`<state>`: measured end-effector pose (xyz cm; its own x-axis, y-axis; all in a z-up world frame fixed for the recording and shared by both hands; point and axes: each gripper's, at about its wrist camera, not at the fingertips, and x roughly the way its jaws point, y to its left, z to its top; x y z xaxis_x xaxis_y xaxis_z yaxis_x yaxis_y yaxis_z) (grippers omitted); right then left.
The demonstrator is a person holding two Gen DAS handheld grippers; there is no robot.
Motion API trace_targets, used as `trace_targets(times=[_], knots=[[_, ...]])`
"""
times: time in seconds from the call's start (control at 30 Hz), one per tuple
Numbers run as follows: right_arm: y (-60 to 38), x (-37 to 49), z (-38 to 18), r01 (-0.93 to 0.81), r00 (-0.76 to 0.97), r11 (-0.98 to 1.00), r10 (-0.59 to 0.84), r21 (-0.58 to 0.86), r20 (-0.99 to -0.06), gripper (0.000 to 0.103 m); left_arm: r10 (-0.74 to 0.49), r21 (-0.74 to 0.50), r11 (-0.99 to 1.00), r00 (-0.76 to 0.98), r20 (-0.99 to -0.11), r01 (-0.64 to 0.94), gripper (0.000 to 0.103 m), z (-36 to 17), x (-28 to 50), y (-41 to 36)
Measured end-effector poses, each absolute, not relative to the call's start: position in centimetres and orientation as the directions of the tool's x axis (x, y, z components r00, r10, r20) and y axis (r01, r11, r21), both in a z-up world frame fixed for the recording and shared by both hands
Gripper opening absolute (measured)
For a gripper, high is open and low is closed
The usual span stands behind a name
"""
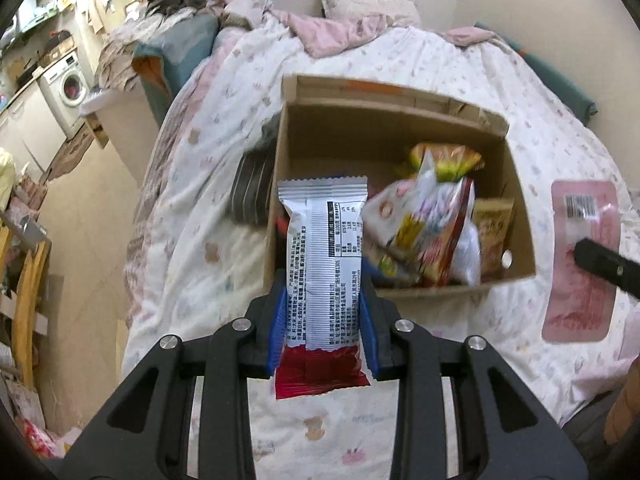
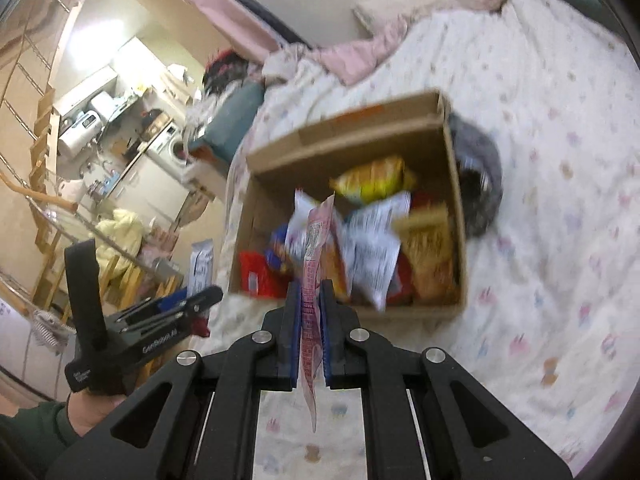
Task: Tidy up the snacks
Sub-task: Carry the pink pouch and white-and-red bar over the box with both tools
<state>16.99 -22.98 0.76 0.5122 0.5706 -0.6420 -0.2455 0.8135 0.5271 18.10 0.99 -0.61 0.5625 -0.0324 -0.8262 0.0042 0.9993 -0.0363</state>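
Left tool [image 1: 323, 320] grips snack bar [image 1: 323, 256], right tool [image 2: 311, 332] pinches pink packet [image 2: 314, 280], both nr box [image 1: 400, 292].

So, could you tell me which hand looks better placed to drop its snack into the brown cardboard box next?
Probably the right gripper: its thin pink flat packet points straight over the brown cardboard box. The left gripper, holding the silver-and-red wrapped bar, sits nearer the box's left wall.
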Motion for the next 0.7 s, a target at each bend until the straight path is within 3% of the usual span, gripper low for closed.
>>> trace_targets(times=[0.33, 0.7], knots=[[-25.0, 22.6, 2.6, -0.204, 0.577, 0.830, 0.530, 0.519, -0.621, 0.009, -0.048, -0.055, 0.998, 0.599, -0.799, 0.006, 0.028, 1.5, 24.4, 0.1], [-26.7, 26.6, -2.3, -0.137, 0.539, 0.774, 0.582, 0.618, -0.609, 0.009, -0.087, -0.114, 0.993, 0.552, -0.830, -0.016, 0.028, -2.3, 29.2, -0.5]])
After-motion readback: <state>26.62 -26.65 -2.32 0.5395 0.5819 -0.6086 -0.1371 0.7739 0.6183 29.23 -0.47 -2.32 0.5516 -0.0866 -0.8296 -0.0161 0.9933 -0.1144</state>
